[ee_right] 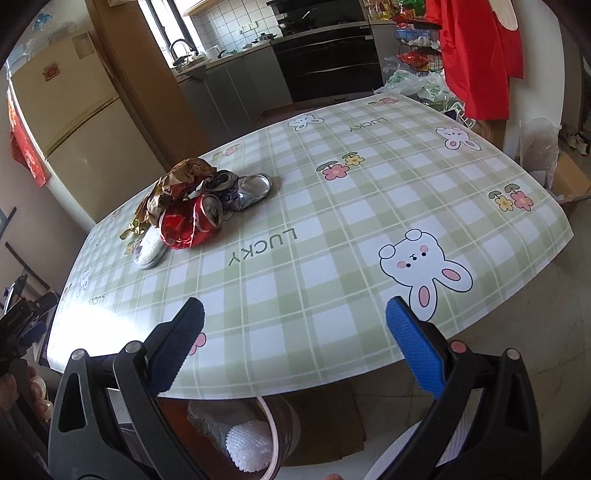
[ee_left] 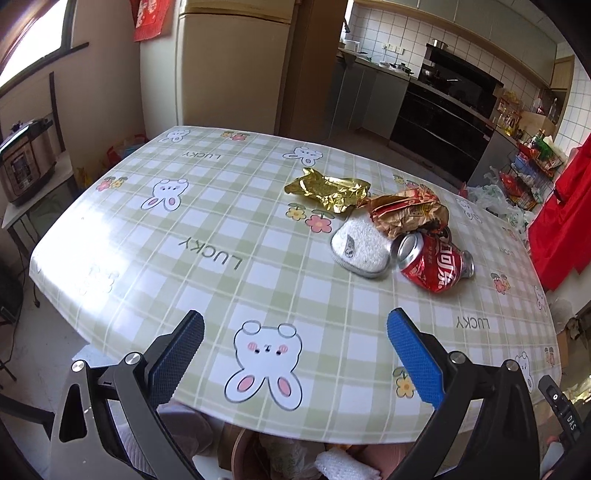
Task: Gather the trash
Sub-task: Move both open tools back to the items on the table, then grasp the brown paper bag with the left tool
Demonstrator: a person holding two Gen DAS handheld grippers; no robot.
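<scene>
We hold the left gripper (ee_left: 295, 328) and the right gripper (ee_right: 294, 319) with jaws apart, empty. Only the right view shows a silver can (ee_right: 252, 191) at 11 o'clock, behind the red can (ee_right: 192, 223).

Home kitchen — fridge (ee_left: 229, 66), tiled wall (ee_left: 388, 29), stove (ee_left: 443, 99), checked tablecloth (ee_left: 221, 206).

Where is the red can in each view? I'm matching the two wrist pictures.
Left wrist: red can right of centre, lying dented beside the white packet.
Right wrist: red can left of centre, at the pile's near side.
Shared landmark: the white packet touching it.
</scene>
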